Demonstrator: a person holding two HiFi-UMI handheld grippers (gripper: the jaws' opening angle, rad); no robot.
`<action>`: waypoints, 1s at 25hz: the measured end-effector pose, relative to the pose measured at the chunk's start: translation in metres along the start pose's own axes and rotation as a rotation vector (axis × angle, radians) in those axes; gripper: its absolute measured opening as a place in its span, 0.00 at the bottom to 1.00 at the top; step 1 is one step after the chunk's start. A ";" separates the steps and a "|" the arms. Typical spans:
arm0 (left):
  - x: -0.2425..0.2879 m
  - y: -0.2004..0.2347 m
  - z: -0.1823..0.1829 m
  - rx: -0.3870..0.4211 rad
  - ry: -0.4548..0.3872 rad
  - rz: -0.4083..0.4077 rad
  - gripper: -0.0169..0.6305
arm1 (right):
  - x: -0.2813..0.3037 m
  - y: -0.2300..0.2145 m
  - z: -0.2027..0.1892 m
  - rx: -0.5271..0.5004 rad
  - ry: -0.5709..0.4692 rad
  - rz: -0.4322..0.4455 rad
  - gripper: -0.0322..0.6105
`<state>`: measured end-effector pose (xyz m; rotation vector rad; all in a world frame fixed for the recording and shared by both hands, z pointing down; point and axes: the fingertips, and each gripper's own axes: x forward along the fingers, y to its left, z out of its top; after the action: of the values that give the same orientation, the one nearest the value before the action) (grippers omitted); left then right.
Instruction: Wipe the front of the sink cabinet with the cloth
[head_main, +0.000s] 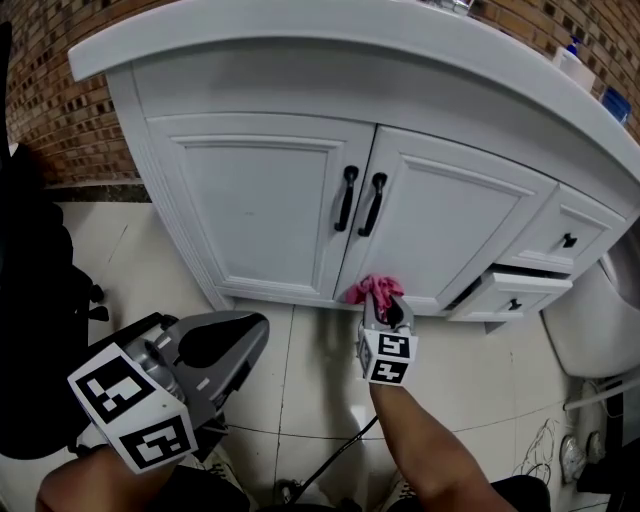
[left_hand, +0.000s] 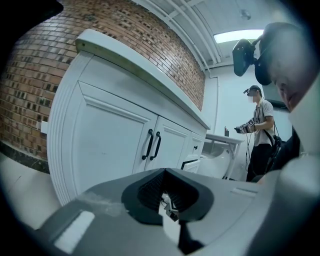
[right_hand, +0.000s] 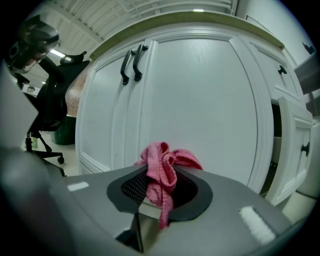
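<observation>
The white sink cabinet (head_main: 260, 200) fills the upper head view, with two doors and black handles (head_main: 360, 200). My right gripper (head_main: 386, 303) is shut on a bunched pink cloth (head_main: 374, 290), which sits against the bottom edge of the right-hand door. In the right gripper view the cloth (right_hand: 163, 167) bulges out of the shut gripper (right_hand: 160, 187), close to the door panel (right_hand: 200, 100). My left gripper (head_main: 250, 338) hangs low at the left over the floor, shut and holding nothing. Seen from the left gripper (left_hand: 167, 202), the cabinet (left_hand: 110, 150) lies ahead, well apart.
A lower drawer (head_main: 510, 295) at the cabinet's right stands slightly open. A white toilet (head_main: 590, 320) is further right. A black office chair (head_main: 40, 300) stands at the left by the brick wall (head_main: 50, 110). A person (left_hand: 260, 130) stands beyond the cabinet. A cable (head_main: 330, 455) crosses the tiled floor.
</observation>
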<state>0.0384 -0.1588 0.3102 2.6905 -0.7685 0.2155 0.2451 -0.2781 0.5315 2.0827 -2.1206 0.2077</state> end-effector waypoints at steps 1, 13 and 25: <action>0.000 0.001 0.000 -0.001 -0.001 0.000 0.04 | 0.001 0.000 -0.005 0.005 0.012 0.002 0.21; -0.015 0.015 0.009 -0.015 -0.038 0.033 0.04 | 0.009 0.003 -0.039 0.019 0.094 0.002 0.21; -0.031 0.023 0.018 -0.006 -0.071 0.064 0.04 | 0.010 0.009 -0.069 0.104 0.283 0.071 0.21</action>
<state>0.0008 -0.1687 0.2922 2.6827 -0.8764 0.1328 0.2374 -0.2727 0.6014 1.8987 -2.0505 0.5964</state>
